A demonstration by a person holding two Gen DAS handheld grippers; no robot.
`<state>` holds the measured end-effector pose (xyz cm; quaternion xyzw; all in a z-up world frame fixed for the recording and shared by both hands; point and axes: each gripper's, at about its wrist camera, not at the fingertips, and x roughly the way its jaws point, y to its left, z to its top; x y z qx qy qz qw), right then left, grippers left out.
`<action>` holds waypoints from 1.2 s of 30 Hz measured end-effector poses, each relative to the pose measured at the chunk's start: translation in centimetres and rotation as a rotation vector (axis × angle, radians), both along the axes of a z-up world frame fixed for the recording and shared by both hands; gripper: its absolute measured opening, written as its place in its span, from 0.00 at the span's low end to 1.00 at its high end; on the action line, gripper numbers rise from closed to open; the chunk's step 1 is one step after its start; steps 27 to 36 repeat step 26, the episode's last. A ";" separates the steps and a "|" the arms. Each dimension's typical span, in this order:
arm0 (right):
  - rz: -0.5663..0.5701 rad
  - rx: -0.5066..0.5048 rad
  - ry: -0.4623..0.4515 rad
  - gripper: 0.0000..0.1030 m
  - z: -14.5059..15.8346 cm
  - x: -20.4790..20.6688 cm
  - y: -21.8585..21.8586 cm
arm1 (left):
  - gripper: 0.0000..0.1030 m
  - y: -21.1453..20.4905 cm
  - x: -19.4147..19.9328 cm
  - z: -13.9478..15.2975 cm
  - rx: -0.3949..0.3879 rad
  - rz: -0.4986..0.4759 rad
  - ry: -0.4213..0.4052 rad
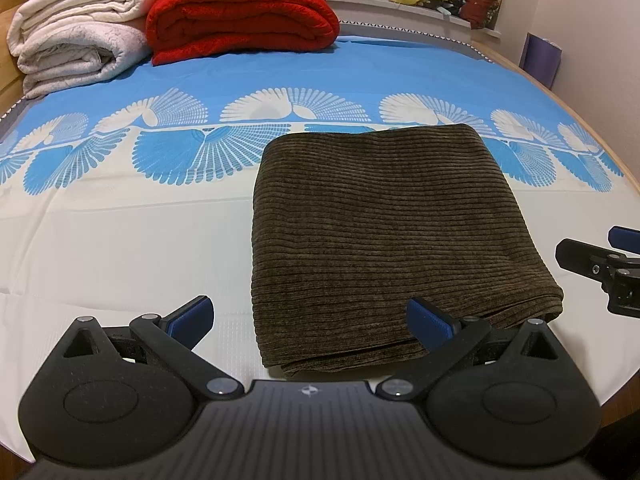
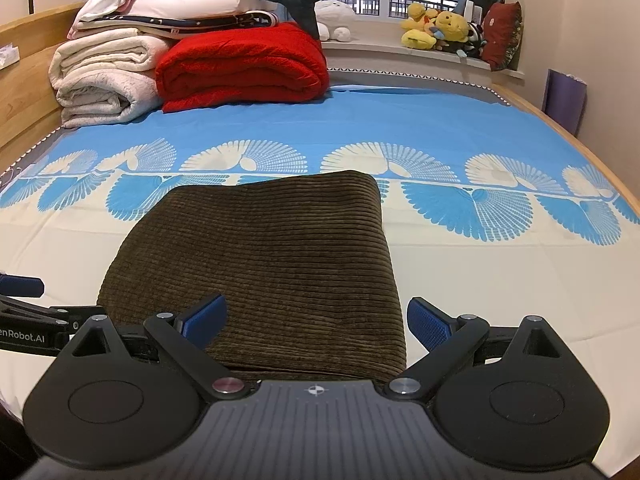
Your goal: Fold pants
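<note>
The brown corduroy pants (image 1: 392,232) lie folded into a compact rectangle on the bed; they also show in the right wrist view (image 2: 264,272). My left gripper (image 1: 310,322) is open and empty, hovering at the pants' near left corner. My right gripper (image 2: 316,320) is open and empty, just above the pants' near right edge. The right gripper also shows at the right edge of the left wrist view (image 1: 600,268). The left gripper shows at the left edge of the right wrist view (image 2: 24,312).
The bed sheet (image 1: 120,240) is white with a blue fan pattern. A red blanket (image 1: 240,16) and white folded blankets (image 1: 76,36) are stacked at the far left. Plush toys (image 2: 436,28) sit on the window ledge. The wooden bed edge (image 2: 560,136) runs along the right.
</note>
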<state>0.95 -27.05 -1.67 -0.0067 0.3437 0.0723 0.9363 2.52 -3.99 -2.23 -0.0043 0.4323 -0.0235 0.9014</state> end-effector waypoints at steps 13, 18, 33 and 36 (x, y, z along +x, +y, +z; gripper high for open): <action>0.001 -0.001 0.000 0.94 -0.1 0.0 0.0 | 1.00 -0.1 0.0 0.0 0.000 -0.011 -0.001; 0.002 -0.002 -0.001 0.94 -0.1 0.0 0.0 | 1.00 -0.1 0.0 -0.1 0.000 -0.016 -0.002; 0.004 -0.002 -0.001 0.94 0.0 0.0 0.0 | 1.00 0.0 -0.1 -0.1 0.000 -0.020 -0.012; 0.004 -0.002 -0.001 0.94 0.0 0.0 0.0 | 1.00 0.0 -0.1 -0.1 0.000 -0.020 -0.012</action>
